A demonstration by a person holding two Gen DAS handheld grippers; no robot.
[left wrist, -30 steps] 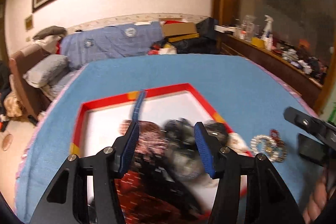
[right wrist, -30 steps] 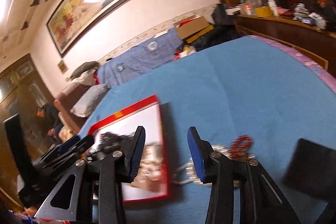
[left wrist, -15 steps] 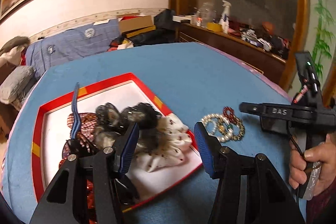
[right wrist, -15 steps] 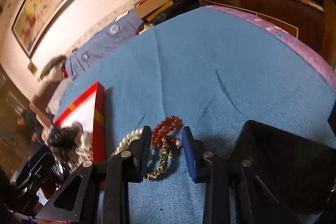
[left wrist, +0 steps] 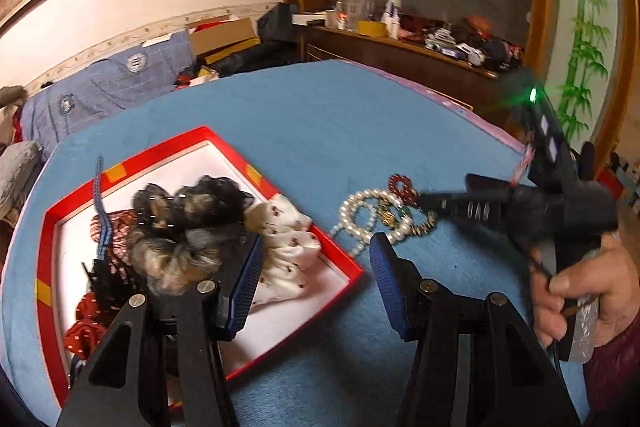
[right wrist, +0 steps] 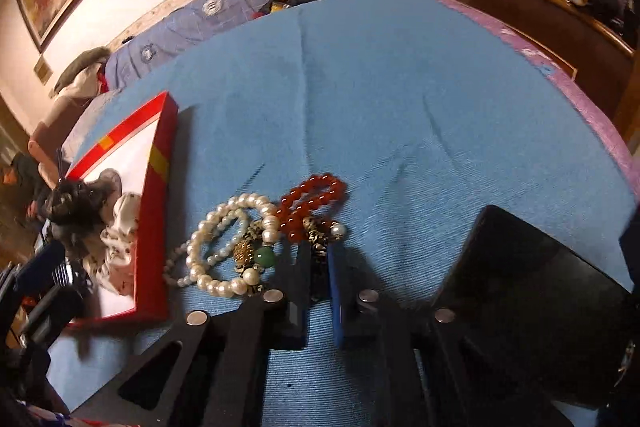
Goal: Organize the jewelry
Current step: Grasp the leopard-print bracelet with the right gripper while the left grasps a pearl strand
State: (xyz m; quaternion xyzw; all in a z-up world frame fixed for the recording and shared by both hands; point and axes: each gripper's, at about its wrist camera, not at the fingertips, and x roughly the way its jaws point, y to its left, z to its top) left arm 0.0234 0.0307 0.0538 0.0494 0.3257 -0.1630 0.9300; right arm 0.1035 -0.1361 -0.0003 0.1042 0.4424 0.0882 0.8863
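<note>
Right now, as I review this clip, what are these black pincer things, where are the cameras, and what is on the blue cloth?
Each is a hand-held two-finger tool with a camera looking along its fingers. In the left tool's view, the left tool stands open above the red-rimmed white tray of fabric hair scrunchies, and a hand grips the other tool. In the right tool's view, the right tool, whose jaws have just been closing, pinches a speckled bead bracelet in the bracelet heap with white pearl strands and red beads.
</note>
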